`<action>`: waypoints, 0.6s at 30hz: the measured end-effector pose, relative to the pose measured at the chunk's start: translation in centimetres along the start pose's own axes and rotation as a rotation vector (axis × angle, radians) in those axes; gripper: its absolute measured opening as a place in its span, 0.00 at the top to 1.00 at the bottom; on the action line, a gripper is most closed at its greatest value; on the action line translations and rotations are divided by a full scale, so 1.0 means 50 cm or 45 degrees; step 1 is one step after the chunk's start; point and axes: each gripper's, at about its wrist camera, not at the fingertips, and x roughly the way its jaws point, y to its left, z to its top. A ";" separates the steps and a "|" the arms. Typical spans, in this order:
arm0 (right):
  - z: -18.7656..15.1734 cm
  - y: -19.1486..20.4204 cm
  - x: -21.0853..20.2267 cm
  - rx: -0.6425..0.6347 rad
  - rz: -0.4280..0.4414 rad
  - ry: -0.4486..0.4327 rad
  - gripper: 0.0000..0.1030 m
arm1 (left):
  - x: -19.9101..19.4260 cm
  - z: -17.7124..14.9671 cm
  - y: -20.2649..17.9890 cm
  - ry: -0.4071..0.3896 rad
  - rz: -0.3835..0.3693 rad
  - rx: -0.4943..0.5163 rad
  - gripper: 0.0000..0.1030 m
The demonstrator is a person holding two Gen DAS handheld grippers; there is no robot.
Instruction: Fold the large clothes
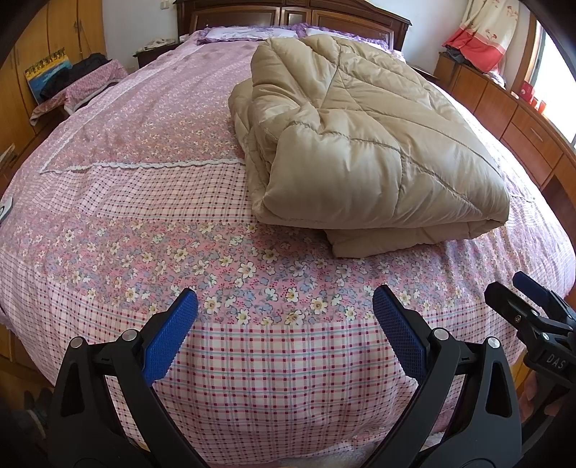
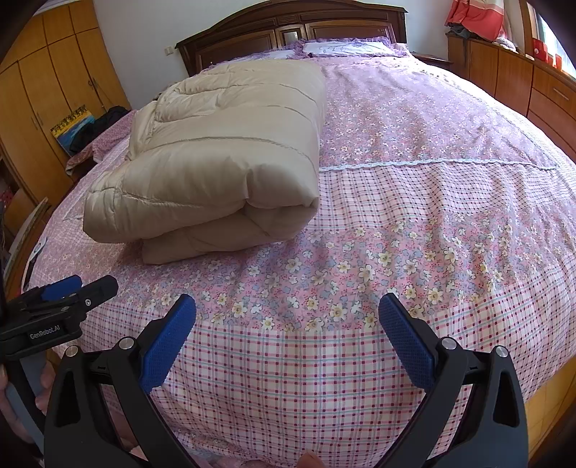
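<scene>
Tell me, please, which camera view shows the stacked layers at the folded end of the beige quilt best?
The right wrist view. There the beige quilt turns its near end to the camera, so the rolled fold and the layer under it show clearly. The left wrist view shows the quilt more from above: mostly its top, with layers along its left side.

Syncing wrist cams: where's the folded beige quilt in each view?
Left wrist: folded beige quilt sits upper centre-right, beyond the open left gripper.
Right wrist: folded beige quilt sits upper left, beyond the open right gripper.
Shared landmark: dark wooden headboard.
</scene>
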 end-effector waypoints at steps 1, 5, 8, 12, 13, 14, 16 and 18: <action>0.000 0.000 -0.001 0.000 -0.001 0.000 0.05 | -0.001 0.000 -0.001 0.000 0.000 0.001 0.06; 0.000 0.000 -0.001 -0.002 0.001 0.000 0.05 | -0.001 0.000 -0.001 0.001 -0.005 0.002 0.06; 0.000 0.000 0.000 -0.001 -0.001 0.000 0.05 | -0.001 0.000 -0.002 0.000 -0.001 0.004 0.06; 0.004 -0.004 -0.003 0.002 -0.002 0.000 0.05 | 0.000 0.000 -0.002 -0.002 0.005 0.005 0.06; 0.005 -0.005 -0.003 0.001 -0.002 0.000 0.05 | -0.001 0.000 -0.001 -0.003 0.006 0.004 0.06; 0.006 -0.004 -0.003 -0.002 -0.003 0.001 0.05 | -0.001 0.000 0.000 -0.004 0.006 0.004 0.06; 0.006 -0.005 -0.003 -0.005 -0.001 0.001 0.05 | -0.002 0.000 0.000 -0.005 0.006 0.006 0.06; 0.007 -0.006 -0.004 -0.007 -0.001 0.000 0.05 | -0.002 0.000 0.000 -0.005 0.007 0.008 0.06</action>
